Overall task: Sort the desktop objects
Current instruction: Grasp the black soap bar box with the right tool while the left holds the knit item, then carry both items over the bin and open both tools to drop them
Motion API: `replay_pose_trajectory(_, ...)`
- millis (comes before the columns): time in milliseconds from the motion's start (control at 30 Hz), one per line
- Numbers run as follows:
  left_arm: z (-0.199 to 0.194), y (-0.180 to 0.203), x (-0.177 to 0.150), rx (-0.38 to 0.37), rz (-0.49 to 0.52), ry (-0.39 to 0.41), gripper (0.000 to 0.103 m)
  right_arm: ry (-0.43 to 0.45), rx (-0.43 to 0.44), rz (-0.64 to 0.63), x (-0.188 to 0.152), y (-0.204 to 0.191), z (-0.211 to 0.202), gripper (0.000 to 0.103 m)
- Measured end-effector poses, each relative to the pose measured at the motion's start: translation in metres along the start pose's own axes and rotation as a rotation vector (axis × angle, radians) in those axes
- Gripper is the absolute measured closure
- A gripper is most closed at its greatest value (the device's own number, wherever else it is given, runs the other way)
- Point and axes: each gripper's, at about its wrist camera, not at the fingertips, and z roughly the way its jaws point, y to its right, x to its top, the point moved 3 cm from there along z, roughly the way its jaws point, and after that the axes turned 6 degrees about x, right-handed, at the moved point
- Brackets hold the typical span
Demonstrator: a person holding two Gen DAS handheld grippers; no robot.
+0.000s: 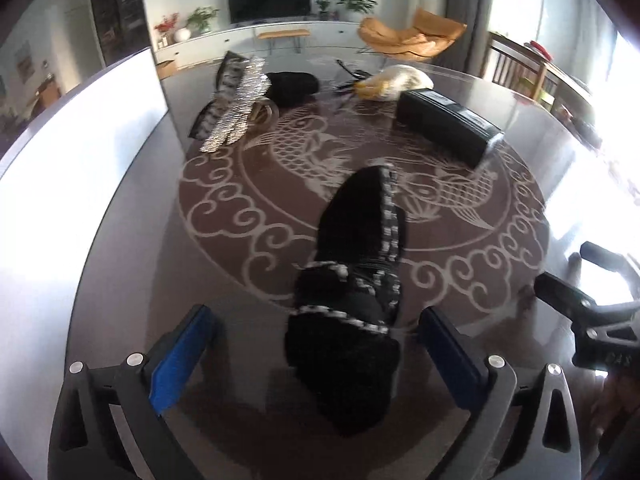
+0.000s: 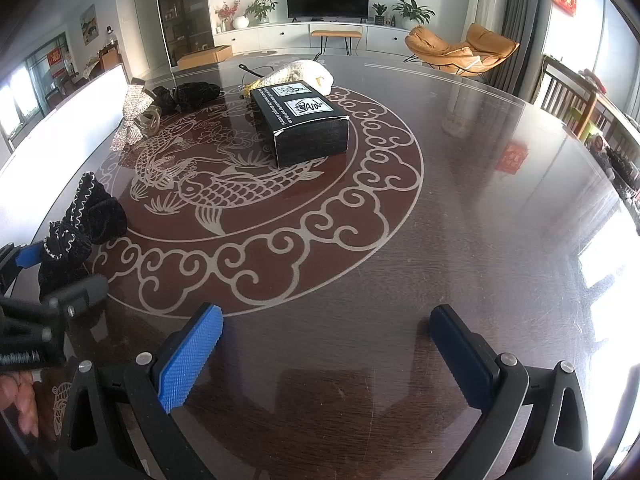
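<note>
One black box (image 2: pixel 306 122), two black velvet bows (image 1: pixel 356 280), one sequin bow (image 2: pixel 134 116).

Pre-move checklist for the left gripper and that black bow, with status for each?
1. Left gripper open: ok, both pads stand clear of the black velvet bow.
2. Bow released and resting on the table: ok.
3. Right gripper empty and open: ok, only bare table between its pads.
4. Black box away from both grippers: ok.
5. Sequined bow and other items at the far side untouched: ok.
6. Bow in its final sorted spot: cannot tell.
</note>
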Motion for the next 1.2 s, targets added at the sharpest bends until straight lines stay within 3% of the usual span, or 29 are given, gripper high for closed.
replay_pose_trajectory(367,0.003,-0.007,0.0,0.027,-0.037,-0.004,0.0,-0.032,0.014,-0.026,0.011,-0.006,0.002,0.0)
replay_pose_trajectory(467,0.003,-0.007,0.0,0.027,-0.038,-0.004,0.0,-0.01,-0.002,-0.061,0.038,-0.005,0.006,0.0)
replay_pose_trajectory(600,0.003,-0.006,0.0,0.027,-0.037,-0.004,0.0,0.019,-0.032,-0.131,0.104,-0.015,0.027,0.0)
replay_pose_trajectory(767,0.003,-0.006,0.0,0.028,-0.038,-0.004,0.0,-0.096,-0.034,-0.148,0.146,-0.026,0.077,0.001)
replay_pose_trajectory(833,0.003,-0.006,0.0,0.028,-0.038,-0.004,0.0,-0.111,-0.007,-0.133,0.151,-0.027,0.085,0.012)
replay_pose_trajectory(867,0.004,-0.006,0.0,0.027,-0.038,-0.004,0.0,-0.119,0.023,-0.117,0.153,-0.028,0.087,0.03)
replay_pose_trajectory(900,0.003,-0.006,0.0,0.028,-0.038,-0.004,0.0,-0.121,0.048,-0.097,0.153,-0.027,0.087,0.039)
replay_pose_trajectory(1033,0.003,-0.006,0.0,0.028,-0.038,-0.004,0.0,-0.109,0.079,-0.103,0.134,-0.031,0.074,0.044)
replay_pose_trajectory(1200,0.004,-0.006,0.0,0.021,-0.034,-0.006,0.0,-0.128,0.124,-0.145,0.068,-0.037,0.029,0.044)
